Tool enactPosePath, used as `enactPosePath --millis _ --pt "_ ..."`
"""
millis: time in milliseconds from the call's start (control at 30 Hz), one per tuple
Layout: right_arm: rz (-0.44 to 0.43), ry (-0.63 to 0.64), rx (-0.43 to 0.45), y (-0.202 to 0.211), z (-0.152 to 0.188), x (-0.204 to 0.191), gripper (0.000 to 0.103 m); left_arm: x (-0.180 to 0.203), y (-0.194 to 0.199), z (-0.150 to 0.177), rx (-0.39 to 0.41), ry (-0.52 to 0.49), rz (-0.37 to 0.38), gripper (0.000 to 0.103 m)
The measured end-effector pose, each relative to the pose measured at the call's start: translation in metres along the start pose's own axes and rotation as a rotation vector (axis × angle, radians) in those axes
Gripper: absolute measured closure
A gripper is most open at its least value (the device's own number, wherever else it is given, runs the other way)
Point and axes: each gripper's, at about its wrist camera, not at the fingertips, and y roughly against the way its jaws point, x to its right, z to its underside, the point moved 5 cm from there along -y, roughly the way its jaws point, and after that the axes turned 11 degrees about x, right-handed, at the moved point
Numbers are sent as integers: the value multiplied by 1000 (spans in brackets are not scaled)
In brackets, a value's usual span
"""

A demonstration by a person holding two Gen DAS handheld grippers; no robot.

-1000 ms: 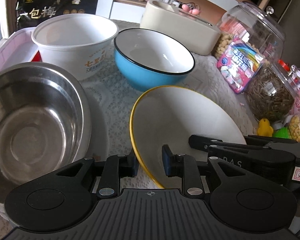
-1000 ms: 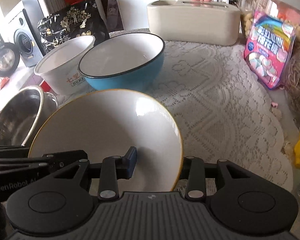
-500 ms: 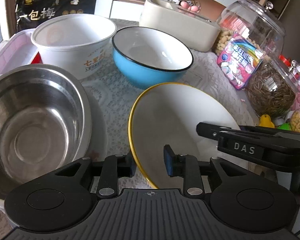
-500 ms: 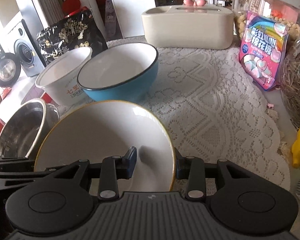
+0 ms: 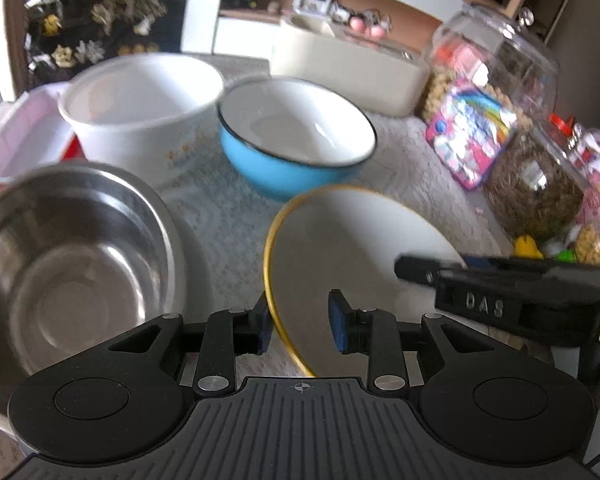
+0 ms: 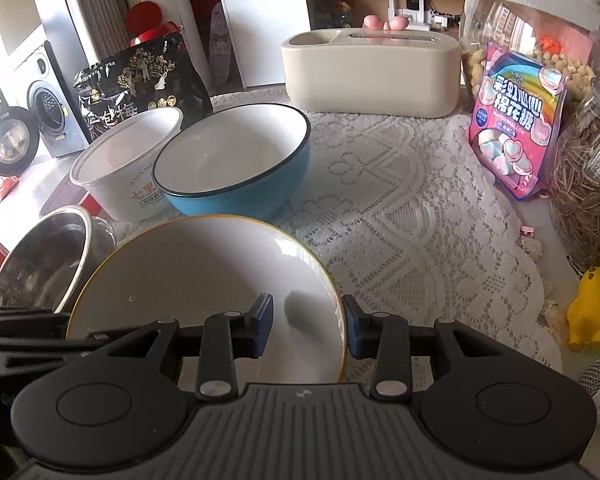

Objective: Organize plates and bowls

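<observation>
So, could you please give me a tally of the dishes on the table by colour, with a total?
White with a yellow rim: 1, the plate
Blue outside, white inside: 1, the blue bowl
Plain white: 1, the white bowl
Bare steel: 1, the steel bowl
Total: 4

A white lace cloth (image 6: pixel 400 216) covers the worktop. Behind it stand a tall white cupboard door (image 6: pixel 256 20) and a brown wooden shelf (image 6: pixel 380 4). A grey washing machine (image 6: pixel 46 100) stands far left. Bright daylight fills the room.
</observation>
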Motion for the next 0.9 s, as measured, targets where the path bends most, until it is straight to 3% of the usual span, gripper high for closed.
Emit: enactPosePath --millis 100,233,367,467,600,733,900 --pt "9 9 -1 -1 1 -1 66 -8 6 -11 42 7 -30 71" --pt "10 2 13 -1 -4 -1 66 -12 13 -31 76 16 -2 71" --pt "35 -50 68 6 -26 5 65 -33 -1 -61 21 99 46 71" --pt "45 -140 81 1 -51 10 65 -56 -23 -84 -15 137 2 71" --pt "17 -293 9 -28 -87 21 65 -69 -60 -99 -103 172 34 71" --pt "52 -301 -66 -78 -107 22 64 -72 -82 -105 -105 192 54 71" --pt "8 -317 -193 -134 -104 26 64 -66 -100 -101 -141 205 86 74"
